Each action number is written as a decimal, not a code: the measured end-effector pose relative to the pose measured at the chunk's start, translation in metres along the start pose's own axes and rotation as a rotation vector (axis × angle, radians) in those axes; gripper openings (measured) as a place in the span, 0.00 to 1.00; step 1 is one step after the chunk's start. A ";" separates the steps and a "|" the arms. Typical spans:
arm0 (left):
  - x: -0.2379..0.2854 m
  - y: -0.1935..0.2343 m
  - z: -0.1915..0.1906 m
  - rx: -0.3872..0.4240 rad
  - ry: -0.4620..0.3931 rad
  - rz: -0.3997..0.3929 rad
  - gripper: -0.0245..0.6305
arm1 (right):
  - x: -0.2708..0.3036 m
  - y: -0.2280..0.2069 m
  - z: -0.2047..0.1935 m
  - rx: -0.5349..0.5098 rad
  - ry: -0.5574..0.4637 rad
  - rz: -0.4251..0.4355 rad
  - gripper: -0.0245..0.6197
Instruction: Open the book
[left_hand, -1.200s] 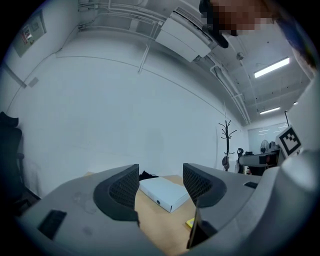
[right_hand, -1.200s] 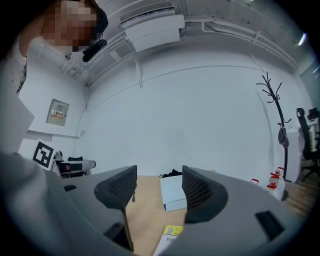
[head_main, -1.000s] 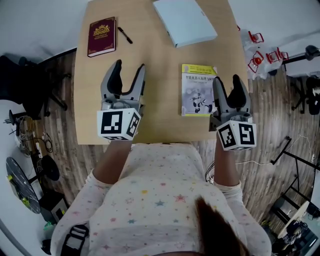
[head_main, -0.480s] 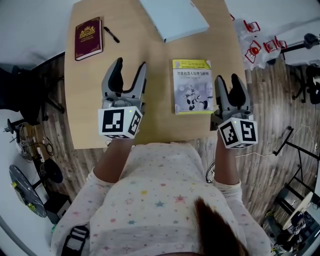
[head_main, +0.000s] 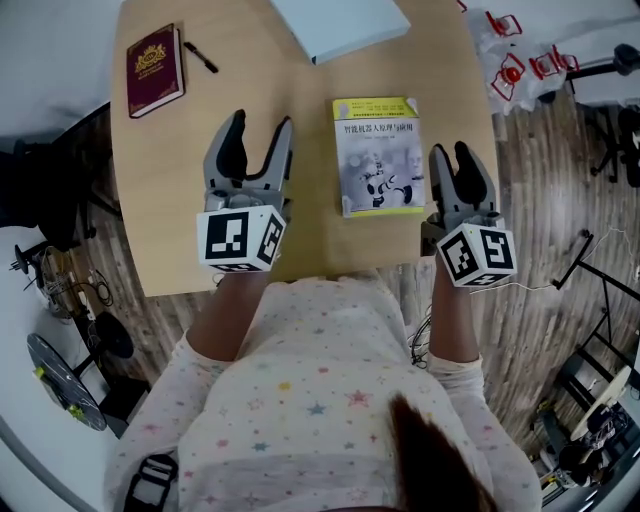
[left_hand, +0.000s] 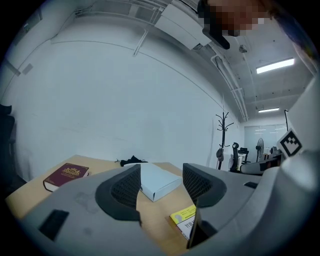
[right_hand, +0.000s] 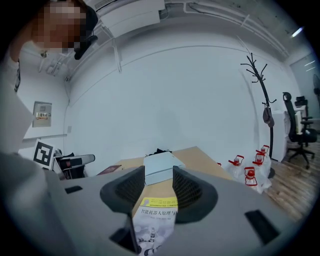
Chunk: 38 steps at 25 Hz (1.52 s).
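A closed book (head_main: 377, 155) with a white cover and a yellow top band lies flat on the wooden table (head_main: 310, 230), near its front right. The right gripper (head_main: 450, 155) hovers just right of the book's lower right corner, open and empty. In the right gripper view the book (right_hand: 156, 220) shows through the gap of that gripper (right_hand: 159, 187). The left gripper (head_main: 258, 130) is wide open over bare table, left of the book. The left gripper view shows its jaws (left_hand: 161, 187) apart, with the book's yellow corner (left_hand: 184, 217) low at the right.
A maroon book (head_main: 154, 70) and a black pen (head_main: 200, 57) lie at the far left corner. A pale blue box (head_main: 340, 22) sits at the far edge. Red-capped water bottles (head_main: 520, 70) stand on the floor to the right. The person's torso is at the near edge.
The head view has shifted, so the table and its books sit further left in the frame. Both grippers keep the same opening and hold nothing.
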<state>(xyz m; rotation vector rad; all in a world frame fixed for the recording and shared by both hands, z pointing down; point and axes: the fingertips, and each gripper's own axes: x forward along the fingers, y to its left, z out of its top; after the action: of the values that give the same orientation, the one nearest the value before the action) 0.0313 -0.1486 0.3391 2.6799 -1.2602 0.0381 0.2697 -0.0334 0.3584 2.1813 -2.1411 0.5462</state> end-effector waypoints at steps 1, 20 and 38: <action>0.001 -0.001 -0.005 -0.007 0.008 0.001 0.42 | 0.000 -0.003 -0.005 0.001 0.013 -0.005 0.31; 0.023 -0.016 -0.078 -0.003 0.143 0.003 0.42 | 0.012 -0.051 -0.103 0.084 0.234 -0.019 0.25; 0.025 -0.029 -0.109 0.024 0.221 -0.037 0.42 | 0.035 -0.068 -0.176 0.089 0.461 0.017 0.23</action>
<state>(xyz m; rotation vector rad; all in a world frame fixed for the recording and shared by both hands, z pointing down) 0.0754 -0.1310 0.4440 2.6306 -1.1488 0.3370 0.2962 -0.0167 0.5472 1.8398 -1.9165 1.0445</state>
